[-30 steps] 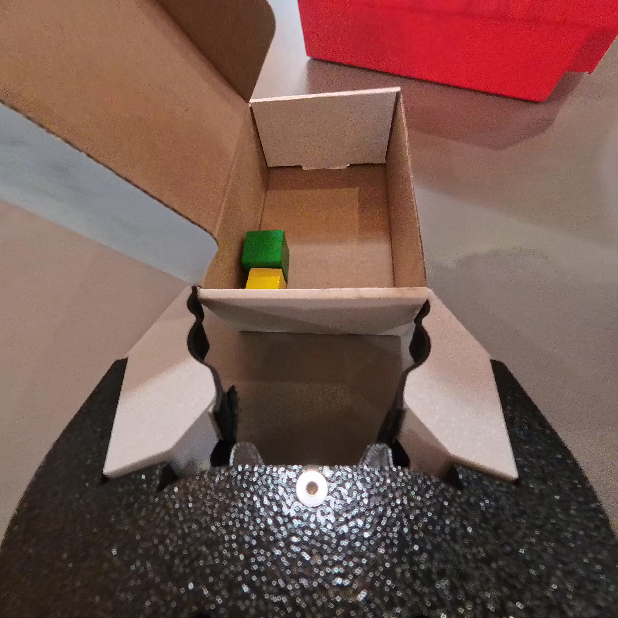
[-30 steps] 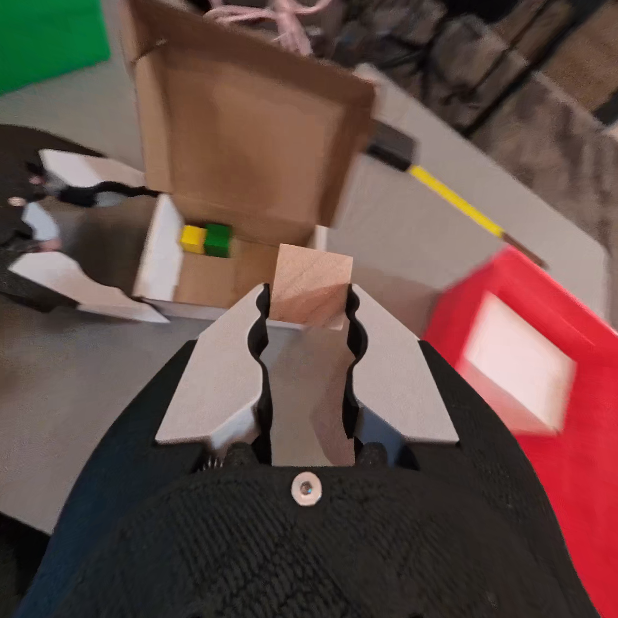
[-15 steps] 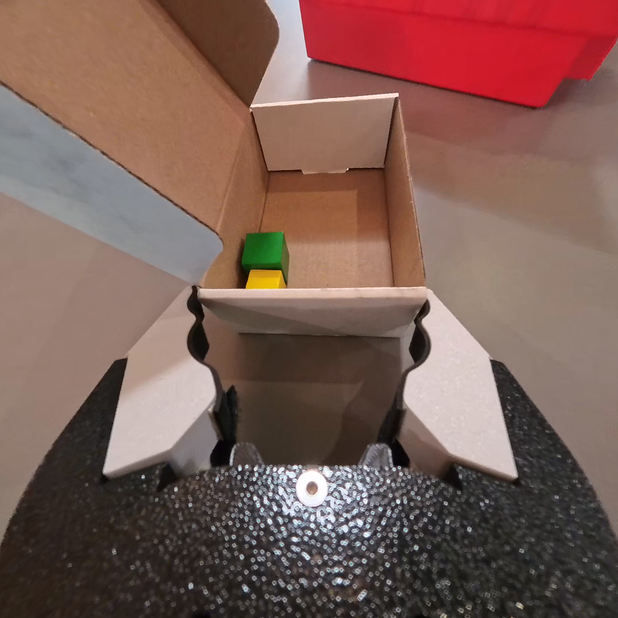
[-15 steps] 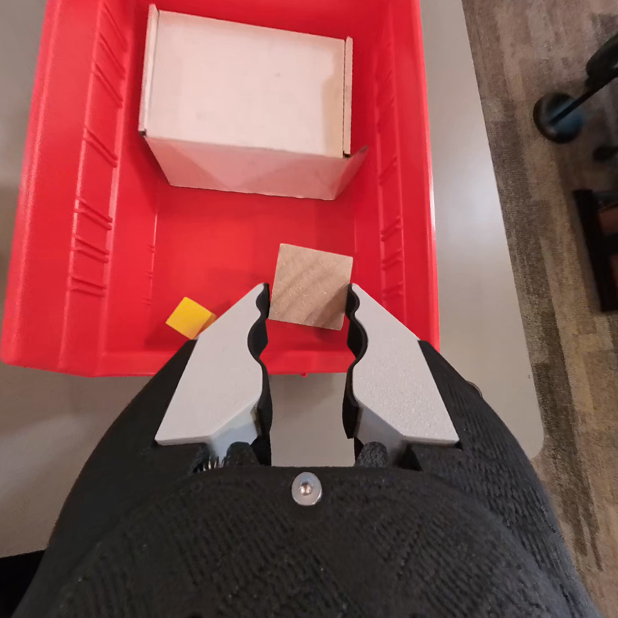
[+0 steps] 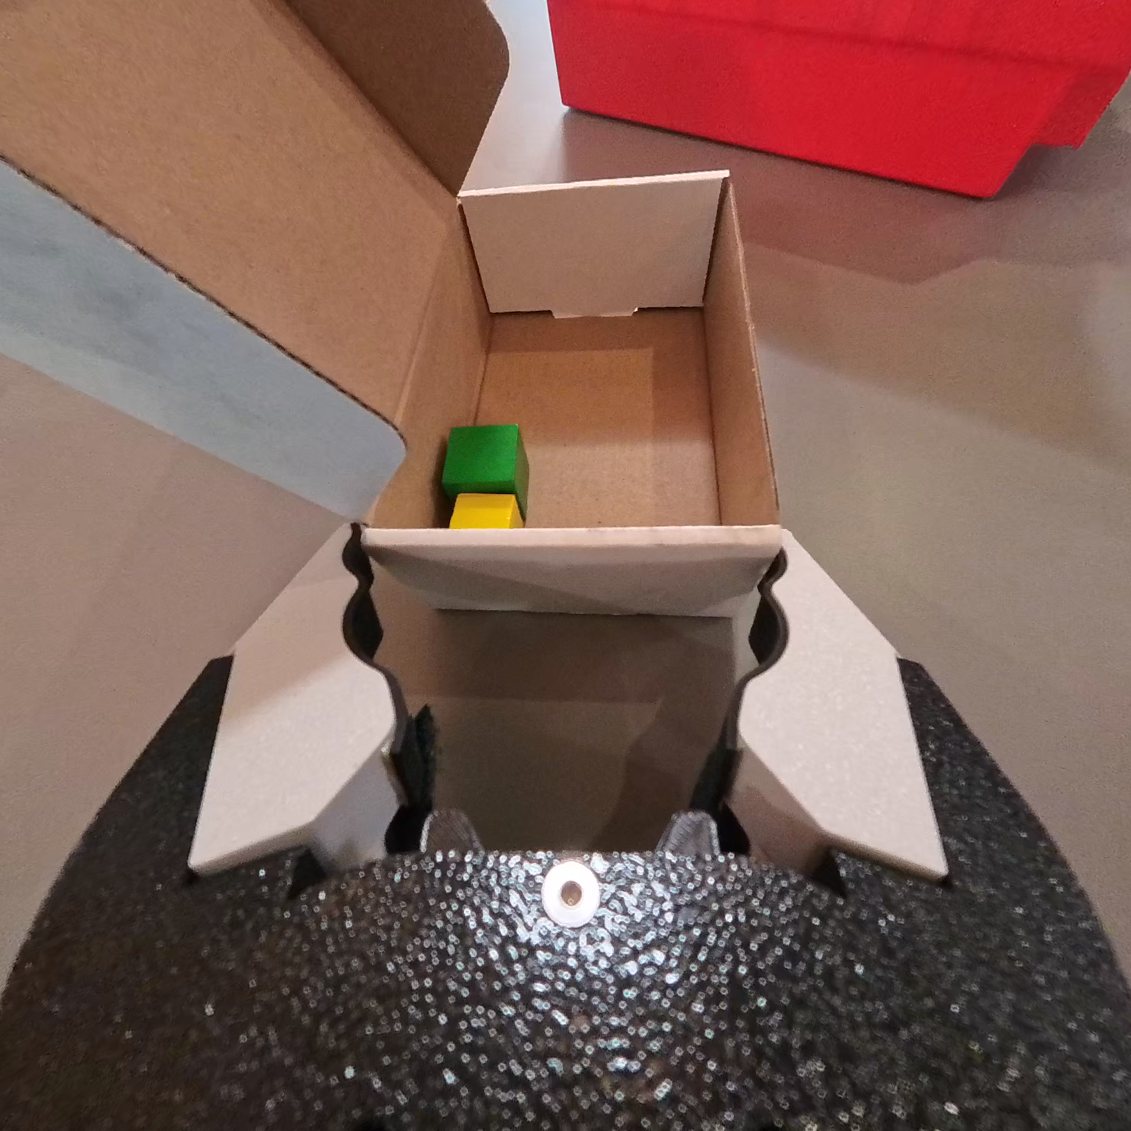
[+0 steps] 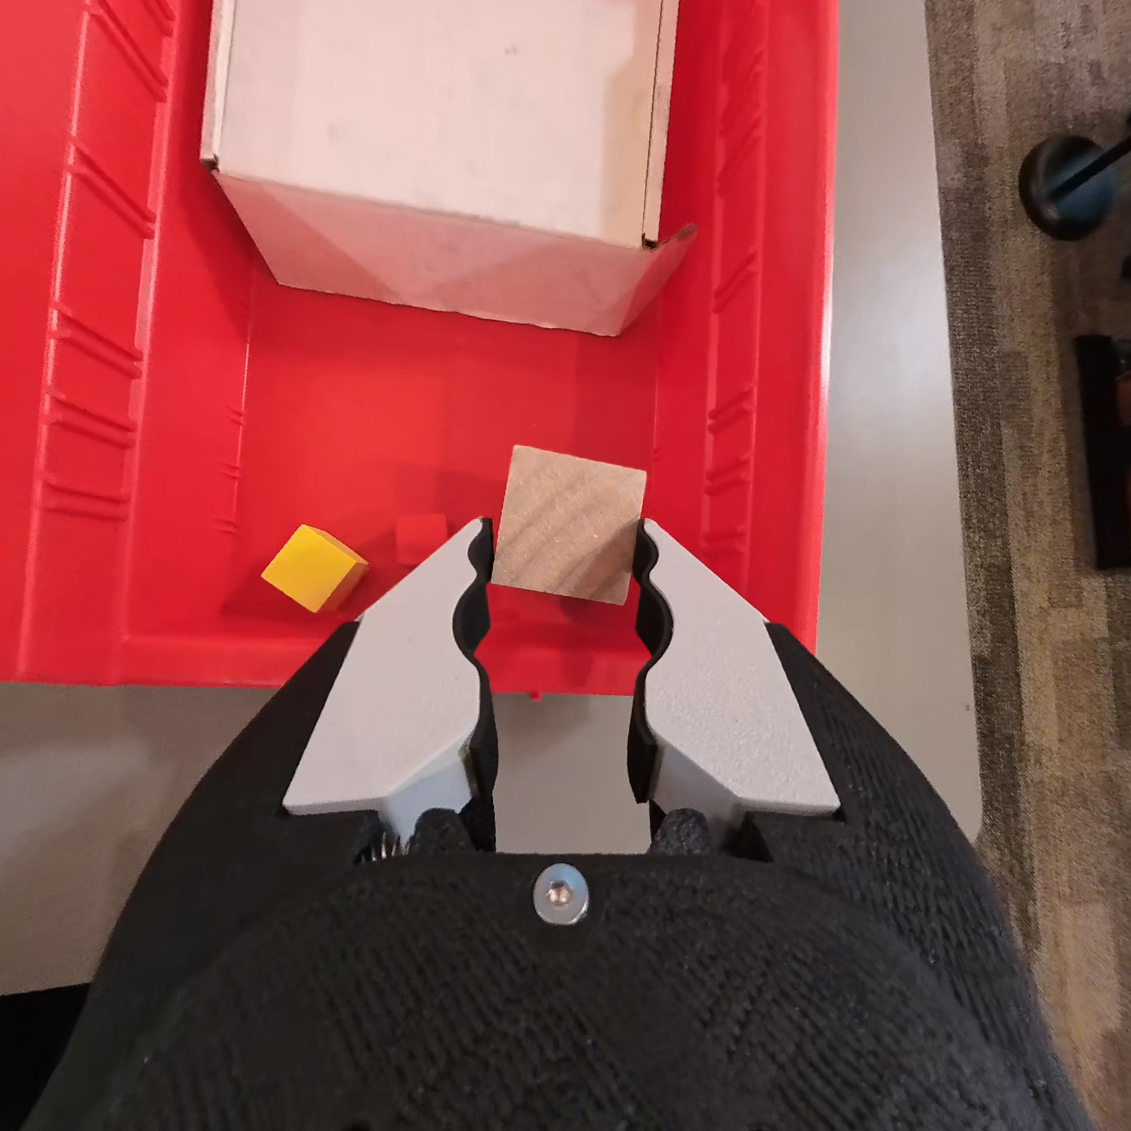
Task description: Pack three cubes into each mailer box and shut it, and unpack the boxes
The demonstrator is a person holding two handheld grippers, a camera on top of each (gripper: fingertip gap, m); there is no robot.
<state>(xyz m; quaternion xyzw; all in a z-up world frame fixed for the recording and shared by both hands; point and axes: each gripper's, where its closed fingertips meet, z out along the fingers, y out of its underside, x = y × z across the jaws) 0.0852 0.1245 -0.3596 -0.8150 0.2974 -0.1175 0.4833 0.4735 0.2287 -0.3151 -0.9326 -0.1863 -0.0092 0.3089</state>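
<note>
In the left wrist view, an open cardboard mailer box (image 5: 737, 379) stands on the grey table with its lid (image 5: 245, 202) raised at the left. A green cube (image 5: 483, 459) and a yellow cube (image 5: 483, 511) lie in its near left corner. My left gripper (image 5: 566, 551) spans the box's near end, with one finger against each side. In the right wrist view, my right gripper (image 6: 564, 538) is shut on a plain wooden cube (image 6: 569, 526) and holds it above the near right part of the red bin (image 6: 820, 306).
The red bin holds a closed white mailer box (image 6: 440, 122) at its far end, and a yellow cube (image 6: 312, 566) and a red cube (image 6: 421, 537) near its front wall. The bin (image 5: 826, 79) stands behind the open box. The table's right edge (image 6: 936, 428) borders carpet.
My right gripper swung the wooden cube away from the open mailer box to above the red bin, then moved closer to the bin. My left gripper and the open box stayed nearly still.
</note>
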